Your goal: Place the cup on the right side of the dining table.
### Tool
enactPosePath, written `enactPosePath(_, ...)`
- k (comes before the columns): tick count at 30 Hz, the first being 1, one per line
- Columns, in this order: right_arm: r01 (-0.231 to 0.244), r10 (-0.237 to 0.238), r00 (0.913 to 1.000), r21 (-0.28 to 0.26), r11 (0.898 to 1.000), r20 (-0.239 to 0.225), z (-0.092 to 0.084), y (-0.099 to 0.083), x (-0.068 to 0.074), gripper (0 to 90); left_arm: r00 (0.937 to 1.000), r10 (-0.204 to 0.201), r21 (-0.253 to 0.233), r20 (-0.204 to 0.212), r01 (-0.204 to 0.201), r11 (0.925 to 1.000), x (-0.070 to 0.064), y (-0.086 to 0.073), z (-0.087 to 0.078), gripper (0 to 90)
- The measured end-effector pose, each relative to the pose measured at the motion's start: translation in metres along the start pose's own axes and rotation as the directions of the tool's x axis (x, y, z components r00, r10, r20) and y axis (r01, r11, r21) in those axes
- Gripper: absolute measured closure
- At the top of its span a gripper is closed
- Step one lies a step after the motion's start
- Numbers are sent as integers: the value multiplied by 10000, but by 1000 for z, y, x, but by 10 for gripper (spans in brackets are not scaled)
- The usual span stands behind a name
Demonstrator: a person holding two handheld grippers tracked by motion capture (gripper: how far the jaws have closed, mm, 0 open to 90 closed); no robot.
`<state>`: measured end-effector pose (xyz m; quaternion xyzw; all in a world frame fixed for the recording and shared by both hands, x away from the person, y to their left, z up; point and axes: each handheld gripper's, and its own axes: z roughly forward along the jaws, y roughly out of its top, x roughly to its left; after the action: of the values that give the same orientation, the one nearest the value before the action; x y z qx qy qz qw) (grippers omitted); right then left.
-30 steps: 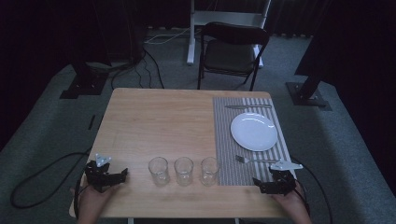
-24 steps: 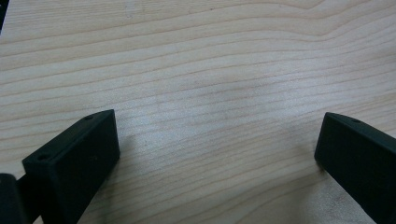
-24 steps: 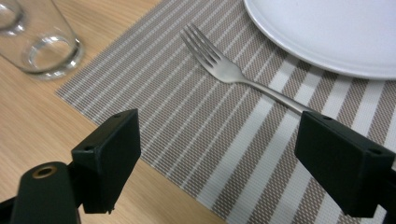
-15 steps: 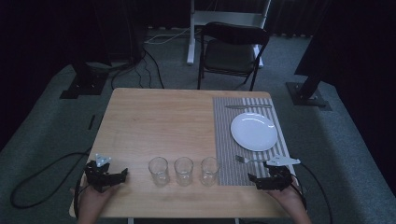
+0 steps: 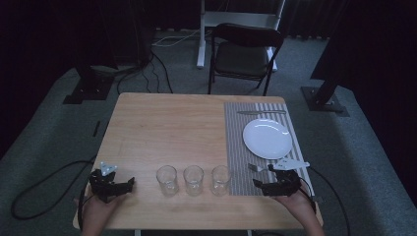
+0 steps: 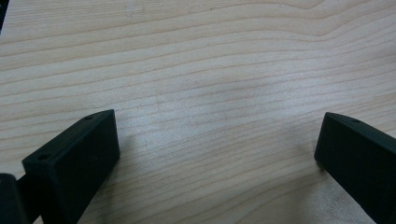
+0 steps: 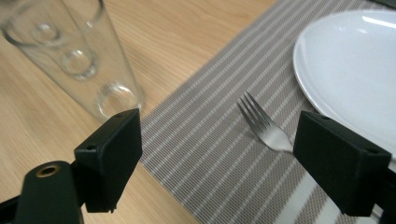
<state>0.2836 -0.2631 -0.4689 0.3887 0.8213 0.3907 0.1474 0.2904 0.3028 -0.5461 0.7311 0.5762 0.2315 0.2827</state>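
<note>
Three empty clear glasses (image 5: 193, 179) stand in a row near the table's front edge. To their right lies a grey striped placemat (image 5: 236, 147) with a white plate (image 5: 267, 138), a fork (image 5: 255, 167) and a knife (image 5: 260, 112) on it. My right gripper (image 5: 274, 184) rests open at the mat's front end. In the right gripper view the fork (image 7: 264, 126) lies between its spread jaws, with the nearest glass (image 7: 88, 60) to the left and the plate (image 7: 355, 70) to the right. My left gripper (image 5: 114, 183) sits open at the front left, over bare wood (image 6: 210, 93).
The wooden table (image 5: 167, 128) has bare room across its left and far parts. A folding chair (image 5: 243, 54) stands behind the table's far edge. Cables (image 5: 44, 196) trail over the floor on the left.
My right gripper has slid a little to the left along the mat's front end. The left gripper, glasses, plate and fork have not moved.
</note>
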Motion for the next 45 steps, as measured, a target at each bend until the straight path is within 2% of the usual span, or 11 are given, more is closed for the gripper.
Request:
enactPosePath(1, 143, -143, 9999, -108, 9998, -28, 0, 5, 3, 152, 10000, 2, -1, -1, -2, 10000, 0, 0, 0, 3)
enactPosePath(6, 207, -214, 9993, -211, 9996, -321, 0, 13, 6, 152, 10000, -1, -4, 0, 1, 10000, 0, 0, 0, 3)
enactPosePath(8, 286, -302, 9977, -267, 9992, -610, 1, 20, 10, 152, 10000, 2, -2, 0, -2, 10000, 0, 0, 0, 3)
enactPosePath(12, 558, -588, 9955, -413, 9976, -737, 2, 29, 17, 152, 10000, 5, -4, -1, -5, 10000, 0, 0, 0, 3)
enactPosePath(13, 583, -621, 9937, -426, 9974, -928, 3, 32, 18, 152, 10000, 11, -14, -2, -11, 10000, 0, 0, 0, 3)
enactPosePath(17, 774, -809, 9907, -359, 9964, -1091, 7, 40, 24, 152, 10000, 1, -22, -2, -1, 10000, 0, 0, 0, 3)
enactPosePath(23, 871, -956, 9820, -590, 9945, -1631, 12, 51, 33, 152, 10000, 7, -13, 0, -7, 10000, 0, 0, 0, 3)
enactPosePath(30, 1218, -1314, 9746, -631, 9905, -1815, 20, 62, 44, 152, 10000, 7, -13, -1, -7, 10000, 0, 0, 0, 3)
enactPosePath(41, 1824, -1901, 9518, -540, 9817, -2406, 43, 86, 68, 152, 10000, 9, -12, -1, -9, 10000, 0, 0, 0, 3)
enactPosePath(42, 1824, -1901, 9518, -540, 9817, -2406, 43, 86, 68, 152, 10000, 9, -12, -1, -9, 10000, 0, 0, 0, 3)
enactPosePath(45, 2107, -2169, 9422, -519, 9762, -2553, 51, 94, 78, 152, 10000, 12, -14, -2, -12, 10000, 0, 0, 0, 3)
